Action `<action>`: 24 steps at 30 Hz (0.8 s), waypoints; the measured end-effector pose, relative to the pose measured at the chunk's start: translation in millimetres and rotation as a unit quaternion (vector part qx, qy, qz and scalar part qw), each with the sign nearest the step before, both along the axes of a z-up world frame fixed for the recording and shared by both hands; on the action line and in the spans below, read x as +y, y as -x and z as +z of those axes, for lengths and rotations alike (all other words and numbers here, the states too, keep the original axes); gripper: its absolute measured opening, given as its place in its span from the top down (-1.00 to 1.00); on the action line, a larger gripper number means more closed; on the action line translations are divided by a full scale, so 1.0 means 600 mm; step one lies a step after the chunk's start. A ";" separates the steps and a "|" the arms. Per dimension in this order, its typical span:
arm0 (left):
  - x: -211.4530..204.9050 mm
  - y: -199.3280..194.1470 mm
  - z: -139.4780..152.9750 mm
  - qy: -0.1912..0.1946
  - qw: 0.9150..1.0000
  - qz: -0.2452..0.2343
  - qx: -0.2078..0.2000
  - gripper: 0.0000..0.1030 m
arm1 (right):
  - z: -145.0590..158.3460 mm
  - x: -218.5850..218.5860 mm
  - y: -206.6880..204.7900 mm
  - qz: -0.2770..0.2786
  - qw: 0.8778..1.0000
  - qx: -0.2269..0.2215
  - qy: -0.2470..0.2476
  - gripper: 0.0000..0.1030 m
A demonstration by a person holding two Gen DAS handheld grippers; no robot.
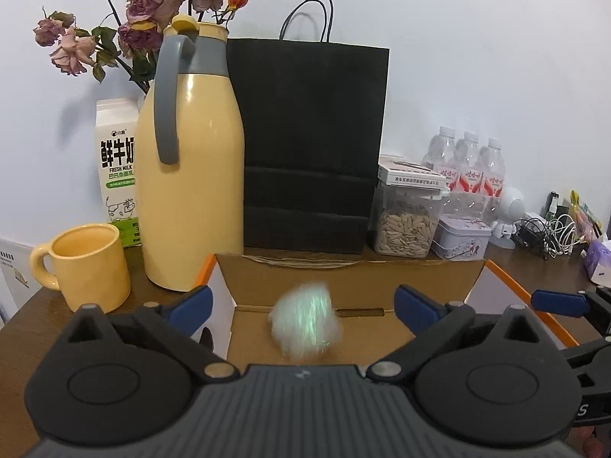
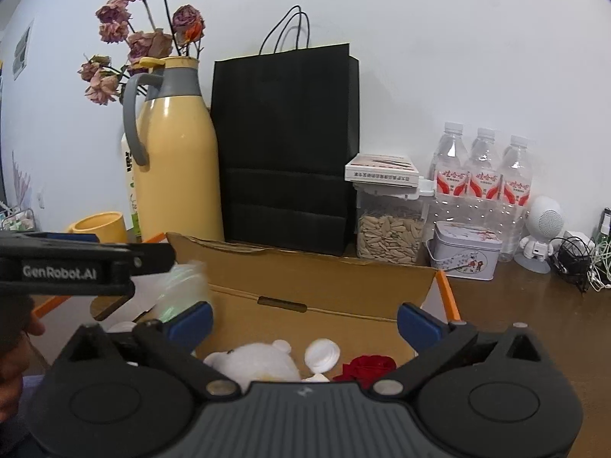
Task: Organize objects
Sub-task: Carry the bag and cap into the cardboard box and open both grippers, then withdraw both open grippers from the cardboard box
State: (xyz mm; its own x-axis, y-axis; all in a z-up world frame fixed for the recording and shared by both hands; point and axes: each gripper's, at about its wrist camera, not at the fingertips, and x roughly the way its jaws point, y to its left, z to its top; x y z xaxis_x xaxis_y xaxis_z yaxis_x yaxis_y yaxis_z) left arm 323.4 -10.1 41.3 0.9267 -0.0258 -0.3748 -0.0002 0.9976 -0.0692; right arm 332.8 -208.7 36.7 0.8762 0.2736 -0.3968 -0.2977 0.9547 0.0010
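Note:
An open cardboard box [image 1: 343, 267] with orange edges lies right under both grippers. My left gripper [image 1: 303, 305] stands open, its blue pads wide apart. A blurred pale green and white bundle [image 1: 305, 324] hangs between them over the box, touching neither pad. In the right wrist view this bundle [image 2: 183, 286] shows just below the left gripper [image 2: 84, 263]. My right gripper [image 2: 304, 321] is open and holds nothing. Below it, inside the box [image 2: 305, 282], lie a white plush bear [image 2: 256, 362], a white cap [image 2: 322, 353] and a red flower [image 2: 368, 368].
Behind the box stand a yellow jug [image 1: 191, 191], a yellow mug [image 1: 89, 267], a milk carton [image 1: 116, 171], a black paper bag [image 1: 309, 145], a seed jar [image 1: 406, 229], a tin [image 1: 462, 242] and water bottles [image 1: 469, 168]. Cables [image 1: 550, 234] lie far right.

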 end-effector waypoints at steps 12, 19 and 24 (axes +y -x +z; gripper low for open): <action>0.004 0.013 0.012 0.003 1.000 0.000 -0.007 -1.00 | 0.011 -0.002 0.007 -0.004 1.000 -0.007 0.000 -1.00; 0.014 0.040 0.028 0.008 1.000 0.005 -0.021 -1.00 | 0.024 -0.007 0.027 -0.015 1.000 -0.022 0.001 -1.00; 0.018 0.063 0.039 0.009 1.000 0.005 -0.028 -1.00 | 0.035 -0.011 0.049 -0.018 0.999 -0.032 0.002 -1.00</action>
